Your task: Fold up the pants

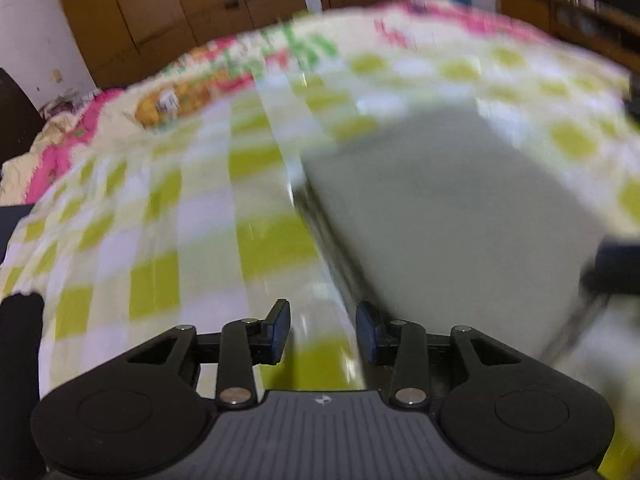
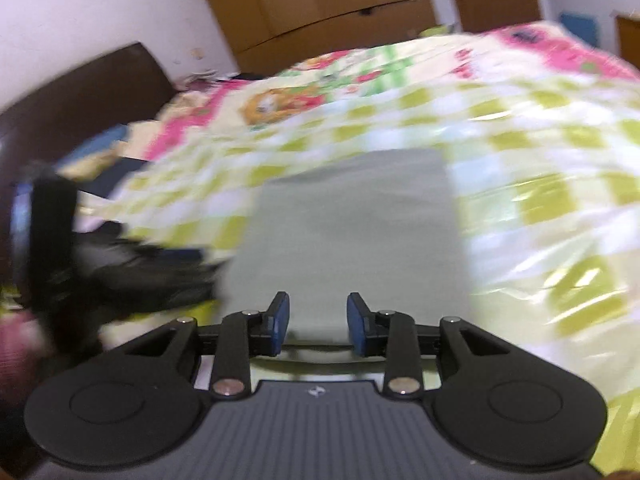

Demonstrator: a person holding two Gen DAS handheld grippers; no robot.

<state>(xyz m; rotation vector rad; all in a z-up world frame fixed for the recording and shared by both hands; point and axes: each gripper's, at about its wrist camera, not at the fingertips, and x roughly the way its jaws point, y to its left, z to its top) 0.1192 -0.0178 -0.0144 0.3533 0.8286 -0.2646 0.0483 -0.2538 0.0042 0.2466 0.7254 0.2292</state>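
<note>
The grey-green pants (image 1: pixel 460 208) lie folded into a flat rectangle on the green-and-white checked bedsheet (image 1: pixel 160 240). In the left wrist view my left gripper (image 1: pixel 323 316) is open just off the pants' left edge, with only sheet showing between its fingers. In the right wrist view my right gripper (image 2: pixel 318 306) is open over the near end of the pants (image 2: pixel 352 220), and its pads do not press on the cloth. The other gripper shows as a dark blur at the side of each view, right gripper (image 1: pixel 616 268) and left gripper (image 2: pixel 44 220). Both views are smeared.
A pink floral quilt (image 2: pixel 280 100) is bunched at the far side of the bed. A dark headboard (image 2: pixel 80 92) stands at the left, brown wardrobe doors (image 1: pixel 180 8) behind, and a wooden shelf (image 1: pixel 560 12) at the back right. The checked sheet (image 2: pixel 540 200) spreads right of the pants.
</note>
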